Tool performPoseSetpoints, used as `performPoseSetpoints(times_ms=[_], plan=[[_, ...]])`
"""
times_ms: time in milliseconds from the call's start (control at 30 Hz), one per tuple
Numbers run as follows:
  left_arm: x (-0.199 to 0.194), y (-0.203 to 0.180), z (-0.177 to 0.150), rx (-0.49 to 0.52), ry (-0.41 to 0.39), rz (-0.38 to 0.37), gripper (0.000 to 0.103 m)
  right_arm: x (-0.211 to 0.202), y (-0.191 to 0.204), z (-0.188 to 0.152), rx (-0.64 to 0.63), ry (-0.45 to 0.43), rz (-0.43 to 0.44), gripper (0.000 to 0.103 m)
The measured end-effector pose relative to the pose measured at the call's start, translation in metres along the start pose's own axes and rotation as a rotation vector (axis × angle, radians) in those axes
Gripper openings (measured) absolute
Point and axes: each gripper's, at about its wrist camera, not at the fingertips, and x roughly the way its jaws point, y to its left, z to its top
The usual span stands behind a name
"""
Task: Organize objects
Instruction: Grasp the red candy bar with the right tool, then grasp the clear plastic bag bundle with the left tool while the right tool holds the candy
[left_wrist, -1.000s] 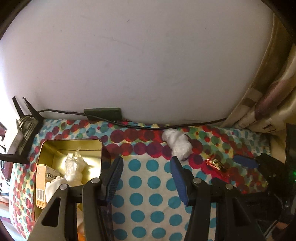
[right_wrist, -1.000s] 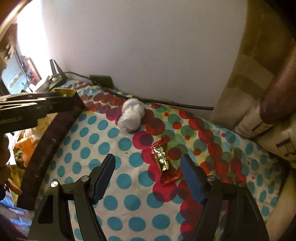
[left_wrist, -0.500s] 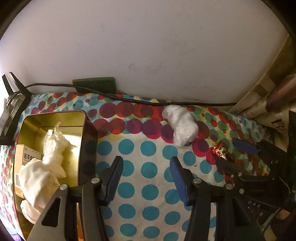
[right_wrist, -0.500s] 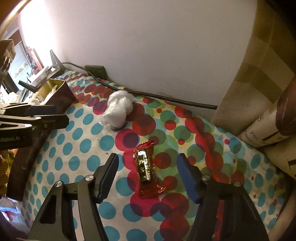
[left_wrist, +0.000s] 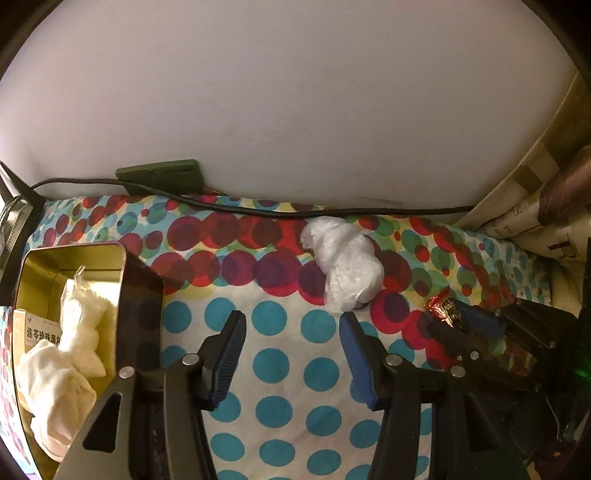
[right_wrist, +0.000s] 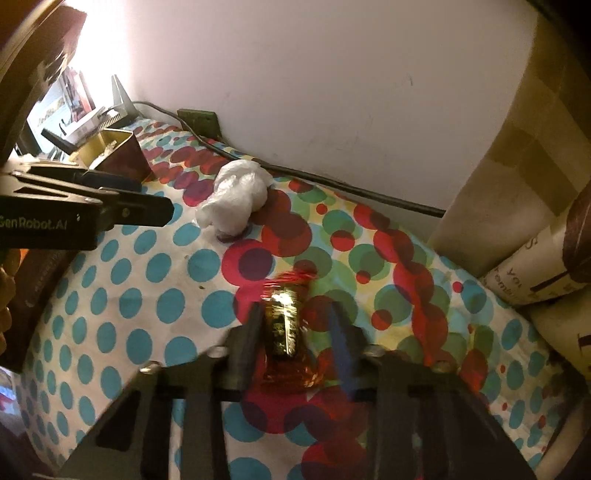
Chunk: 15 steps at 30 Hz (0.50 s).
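Candy bar (right_wrist: 284, 328) between right gripper (right_wrist: 295, 325) fingers, narrowed around it; left gripper (left_wrist: 291, 354) wide, level.

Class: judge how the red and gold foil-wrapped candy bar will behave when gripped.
The red and gold foil-wrapped candy bar is small and flat, so probably light. Its glossy, crinkled foil may slip or crumple. The right gripper fingers straddle its long sides, so it likely won't roll.
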Motion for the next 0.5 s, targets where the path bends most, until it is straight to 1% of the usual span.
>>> performPoseSetpoints(times_ms=[100,333,467,500], plan=[[0.001,-0.003,0.003,0.001,0.003,-0.012,0.054,-0.001,-0.002,0.0,0.003,-0.001,-0.003,0.017],[-0.005,-0.019,0.018,0.042,-0.035,-0.029,0.054,-0.004,-0.003,-0.006,0.027,-0.017,-0.006,0.017],[0.0,-0.029,0.029,0.034,-0.019,-0.048,0.054,-0.006,-0.007,-0.009,0.042,-0.024,0.006,0.017],[0.001,-0.031,0.031,0.029,-0.017,-0.042,0.054,-0.007,-0.008,-0.01,0.046,-0.024,0.008,0.017]])
